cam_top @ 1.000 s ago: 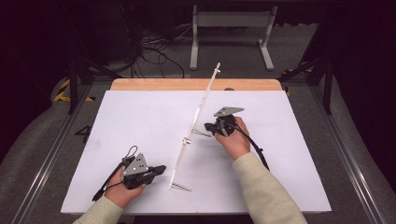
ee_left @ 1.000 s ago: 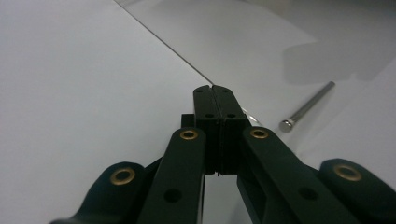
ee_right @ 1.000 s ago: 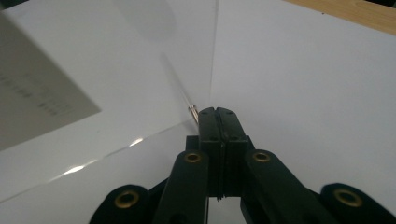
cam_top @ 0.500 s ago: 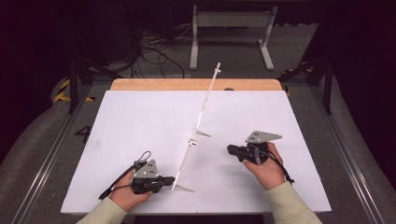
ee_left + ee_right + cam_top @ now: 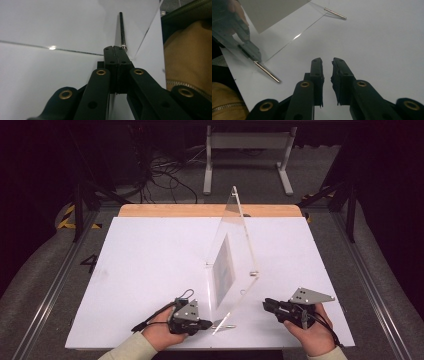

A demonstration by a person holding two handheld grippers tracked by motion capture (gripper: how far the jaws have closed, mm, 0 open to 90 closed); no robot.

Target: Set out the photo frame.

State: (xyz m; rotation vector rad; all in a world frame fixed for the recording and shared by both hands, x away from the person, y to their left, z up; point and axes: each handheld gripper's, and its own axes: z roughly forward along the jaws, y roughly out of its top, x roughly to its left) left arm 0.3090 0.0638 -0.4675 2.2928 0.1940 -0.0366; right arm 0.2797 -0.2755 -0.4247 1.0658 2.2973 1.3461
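Observation:
A clear acrylic panel stands upright on the white table, with a grey rectangle showing in it. Short metal pins stick out of it. My left gripper is at the panel's near bottom corner, jaws shut on the near pin. In the left gripper view the shut jaws meet at the pin. My right gripper sits to the panel's right, apart from it. Its jaws have just been opening, with nothing between them. In the right gripper view the panel and near pin lie ahead on the left.
A wooden strip borders the table's far edge. Metal rails run along both sides. Beyond the table a stand and cables sit on the dark floor. A second pin juts from the panel's far side.
The right gripper left the panel's middle, drew back to the near right and its jaws parted. The left hand moved right, and the panel swung from edge-on to showing its face.

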